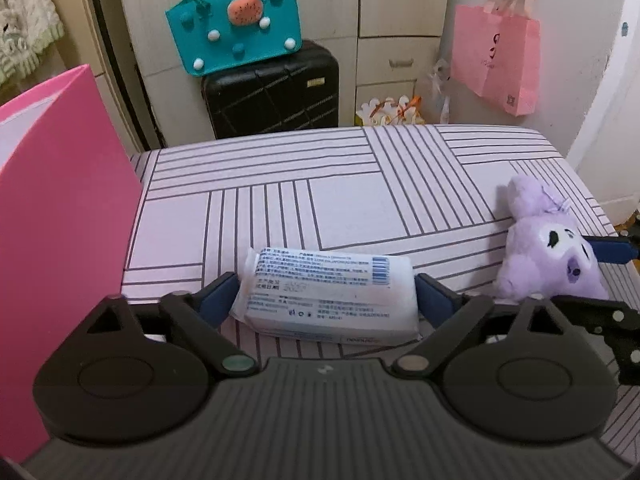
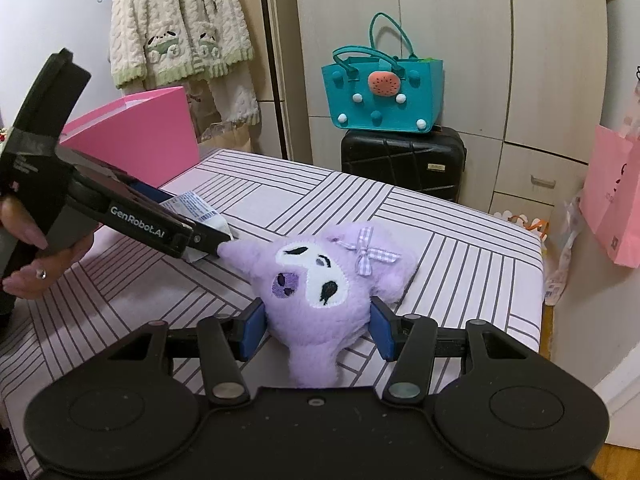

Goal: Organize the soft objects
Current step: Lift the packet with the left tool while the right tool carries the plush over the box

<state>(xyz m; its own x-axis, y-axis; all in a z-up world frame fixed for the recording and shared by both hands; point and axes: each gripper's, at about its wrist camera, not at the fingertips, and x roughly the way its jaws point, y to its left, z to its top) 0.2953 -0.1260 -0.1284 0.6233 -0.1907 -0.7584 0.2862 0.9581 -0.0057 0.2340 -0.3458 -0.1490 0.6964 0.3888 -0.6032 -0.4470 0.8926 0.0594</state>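
Observation:
A white tissue pack (image 1: pixel 326 298) with blue print lies on the striped bed cover between my left gripper's (image 1: pixel 322 300) blue pads, which touch both of its ends. It lies flat on the cover. A purple plush toy (image 2: pixel 324 292) with a white face and checked bow lies between my right gripper's (image 2: pixel 318 330) blue pads, which press its sides. The plush (image 1: pixel 548 256) also shows at the right of the left wrist view. In the right wrist view the left gripper (image 2: pixel 208 236) and the tissue pack (image 2: pixel 200 210) are at the left.
A pink open paper bag (image 1: pixel 60 216) stands at the left of the bed (image 1: pixel 344 200). Beyond the bed are a black suitcase (image 1: pixel 272 92) with a teal felt bag (image 1: pixel 236 36) on top, a wardrobe, and a pink bag (image 1: pixel 496 56) hanging at the right.

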